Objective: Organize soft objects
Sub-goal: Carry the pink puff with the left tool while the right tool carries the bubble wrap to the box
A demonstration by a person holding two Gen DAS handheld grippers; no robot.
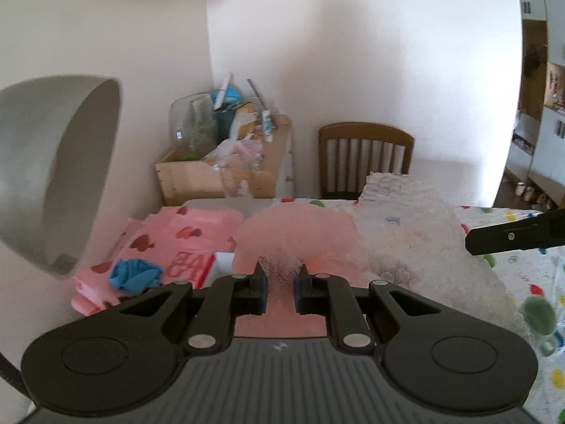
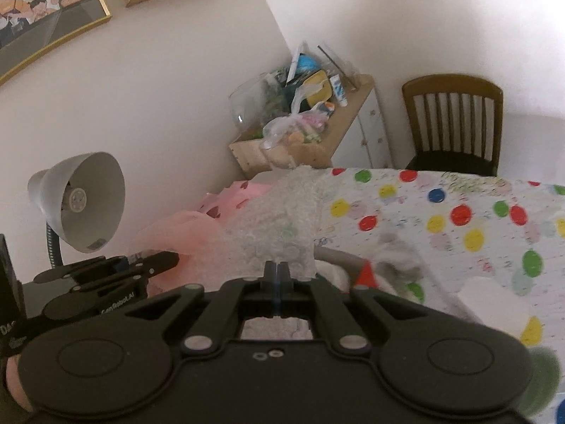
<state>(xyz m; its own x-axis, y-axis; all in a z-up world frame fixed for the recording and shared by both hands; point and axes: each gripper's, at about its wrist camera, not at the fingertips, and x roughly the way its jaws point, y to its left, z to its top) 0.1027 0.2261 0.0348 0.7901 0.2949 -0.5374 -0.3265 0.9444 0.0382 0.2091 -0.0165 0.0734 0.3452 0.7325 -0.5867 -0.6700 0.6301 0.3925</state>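
White-walled rm, dotted tablecloth [image 2: 441, 212]. L gripper [image 1: 280, 282] nearly closed, pinching pink mesh [image 1: 296, 236]; R gripper [image 2: 277, 272] fully closed, clamping edge of bubble wrap [image 2: 279, 226].

Left gripper [image 1: 280, 275] is pointing downward over the polka-dot tablecloth [image 2: 441, 212], its jaws pinching the pink mesh [image 1: 296, 233]; right gripper [image 2: 276, 272] is angling down likewise, jaws pressed together on the bubble wrap [image 2: 279, 226]; the two are sitting side by side, near each other.
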